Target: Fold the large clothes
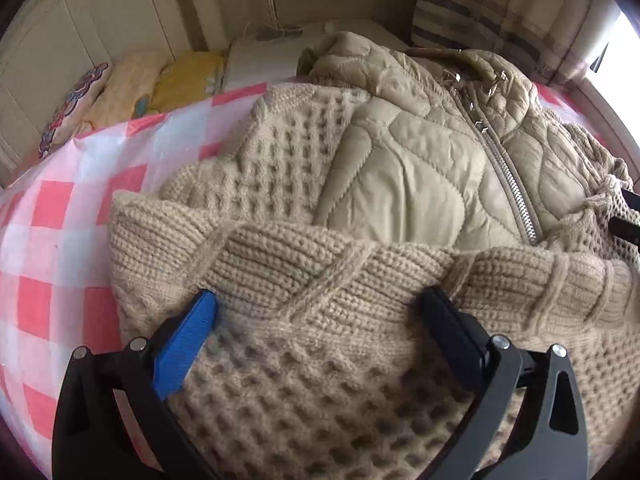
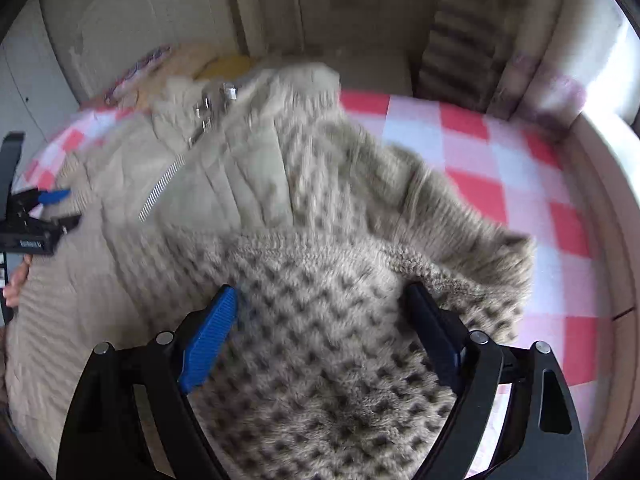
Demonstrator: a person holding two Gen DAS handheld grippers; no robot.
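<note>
Knit sweater (image 1: 304, 360) hem between spread left tool (image 1: 320, 304) fingers, checkered cloth (image 1: 60, 240) alongside.

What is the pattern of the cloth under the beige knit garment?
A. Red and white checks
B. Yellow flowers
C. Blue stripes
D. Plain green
A: the cloth spread under the knit garment shows red and white squares on both sides of it, in the left wrist view and the right wrist view alike.
</note>
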